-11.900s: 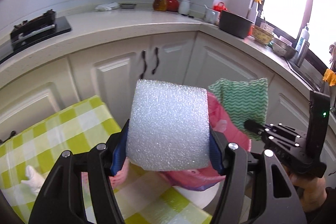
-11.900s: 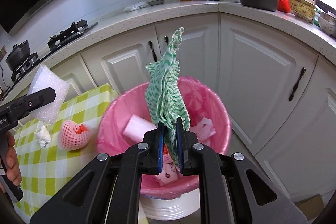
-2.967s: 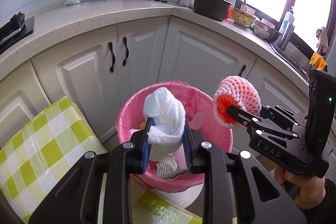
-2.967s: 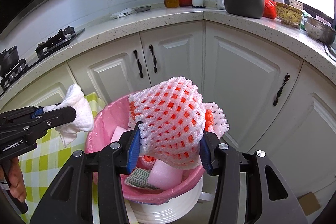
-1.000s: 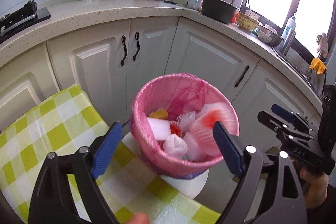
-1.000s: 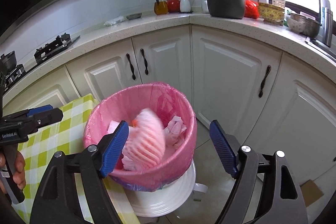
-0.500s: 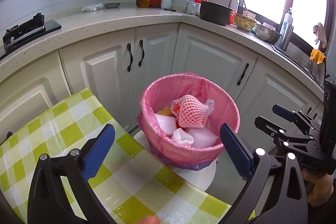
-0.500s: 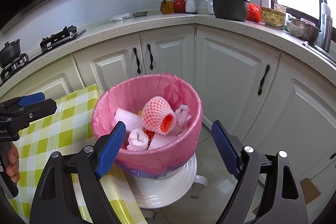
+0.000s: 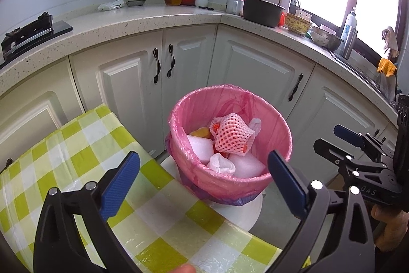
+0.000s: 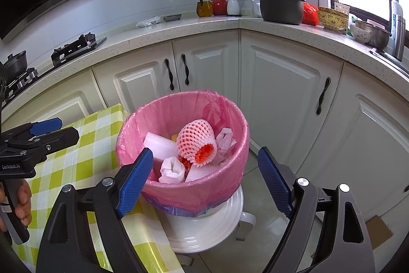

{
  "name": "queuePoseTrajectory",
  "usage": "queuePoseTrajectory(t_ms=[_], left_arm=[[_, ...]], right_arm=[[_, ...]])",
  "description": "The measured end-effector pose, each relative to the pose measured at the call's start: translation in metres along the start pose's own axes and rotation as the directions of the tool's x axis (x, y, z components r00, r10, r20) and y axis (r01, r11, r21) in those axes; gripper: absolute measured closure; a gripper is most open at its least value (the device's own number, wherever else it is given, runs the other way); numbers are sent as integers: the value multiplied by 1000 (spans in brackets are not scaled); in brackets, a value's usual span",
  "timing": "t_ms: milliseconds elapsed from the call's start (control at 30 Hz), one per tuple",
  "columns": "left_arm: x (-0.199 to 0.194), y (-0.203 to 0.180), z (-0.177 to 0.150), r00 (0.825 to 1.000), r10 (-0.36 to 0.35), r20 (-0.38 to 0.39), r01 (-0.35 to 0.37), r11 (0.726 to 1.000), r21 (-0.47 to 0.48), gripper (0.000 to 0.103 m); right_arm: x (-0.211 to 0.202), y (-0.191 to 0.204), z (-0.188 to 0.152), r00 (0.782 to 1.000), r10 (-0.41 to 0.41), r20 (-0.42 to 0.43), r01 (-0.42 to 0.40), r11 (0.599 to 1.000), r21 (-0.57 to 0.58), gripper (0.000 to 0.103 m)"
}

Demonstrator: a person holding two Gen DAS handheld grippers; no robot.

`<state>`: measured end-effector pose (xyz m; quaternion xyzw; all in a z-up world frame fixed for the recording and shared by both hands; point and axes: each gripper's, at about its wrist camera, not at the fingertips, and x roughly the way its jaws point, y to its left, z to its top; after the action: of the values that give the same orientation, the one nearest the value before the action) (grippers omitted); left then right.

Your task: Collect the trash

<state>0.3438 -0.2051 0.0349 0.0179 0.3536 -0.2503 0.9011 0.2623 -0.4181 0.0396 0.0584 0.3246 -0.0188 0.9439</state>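
A bin lined with a pink bag [image 9: 278, 124] [image 10: 237, 127] stands on a white stool beside the table. Inside lie a pink foam fruit net [image 9: 231, 136] [image 10: 195, 142], white foam blocks [image 9: 200, 147] [image 10: 158, 145] and a crumpled white tissue [image 9: 221, 165] [image 10: 172, 169]. My left gripper [image 9: 203, 181] is open and empty, above the table's edge and short of the bin. My right gripper [image 10: 204, 181] is open and empty, in front of the bin. Each gripper also shows in the other's view: the right one [image 9: 358, 145] and the left one [image 10: 48, 132].
A table with a green and white checked cloth [image 9: 64, 152] [image 10: 84, 150] lies to the left of the bin. White kitchen cabinets [image 9: 158, 68] run behind, under a countertop with a stove [image 9: 28, 30], a pot [image 10: 281, 8] and jars. A white stool base [image 10: 204, 227] carries the bin.
Both grippers have drawn back a little from the bin, still open. The foam net and tissue, held 3 s ago, now lie in the bin.
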Motion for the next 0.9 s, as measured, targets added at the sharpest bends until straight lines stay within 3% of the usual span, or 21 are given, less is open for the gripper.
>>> queuePoseTrajectory(t_ms=[900], left_arm=[[3,-3,0,1000,-6,-1,6,1000,3,6]], right_arm=[[2,1,1,1000,4,-3,-4,1000,3,24]])
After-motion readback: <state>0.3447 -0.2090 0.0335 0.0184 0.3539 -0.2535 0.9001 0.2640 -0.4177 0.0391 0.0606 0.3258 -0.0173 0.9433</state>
